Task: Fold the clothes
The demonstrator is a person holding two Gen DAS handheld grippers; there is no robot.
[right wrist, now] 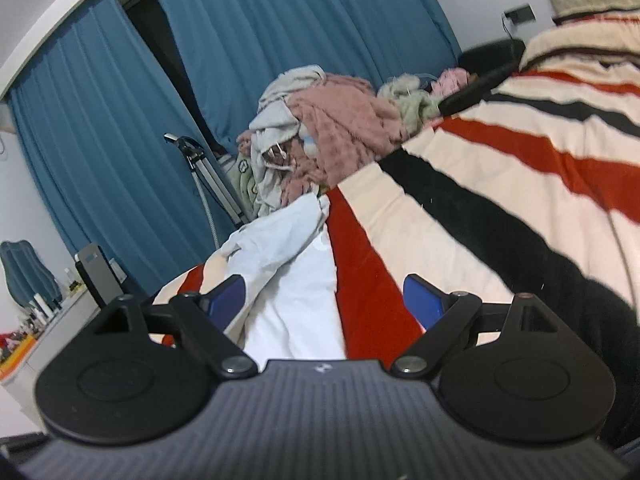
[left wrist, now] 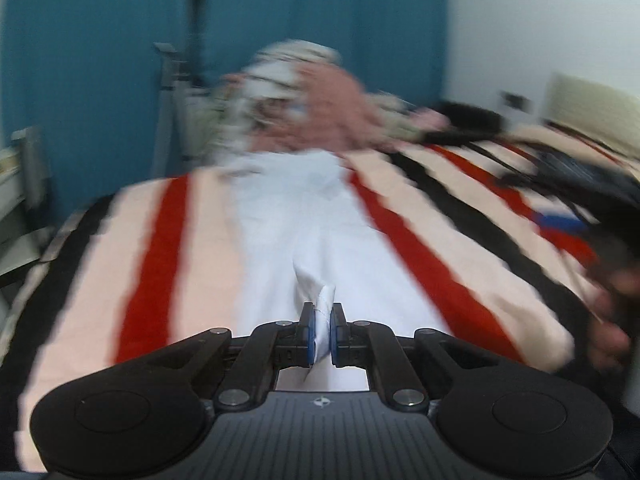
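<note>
1. The white garment (left wrist: 320, 216) lies flat on the striped blanket (left wrist: 452, 264), stretching from the near edge to the far pile of clothes (left wrist: 312, 108).
2. Bare blanket shows on both sides of the garment. The blanket's left edge drops off toward the blue curtain (left wrist: 100, 64).
3. The left wrist view is blurry, so the pile and the dark things at far right are hard to make out. A hand (left wrist: 612, 320) at the right edge is cut off.
4. The left gripper (left wrist: 321, 334) points forward and a bit down. Its fingers are squeezed close together, pinching a fold of the white garment.
5. The right gripper (right wrist: 324, 300) points almost level over the near end of the garment. Its blue pads (right wrist: 422, 300) stand wide apart, holding nothing. The cloth lies under them.
6. A tripod (right wrist: 208, 176) stands by the curtain, left of the pile.
</note>
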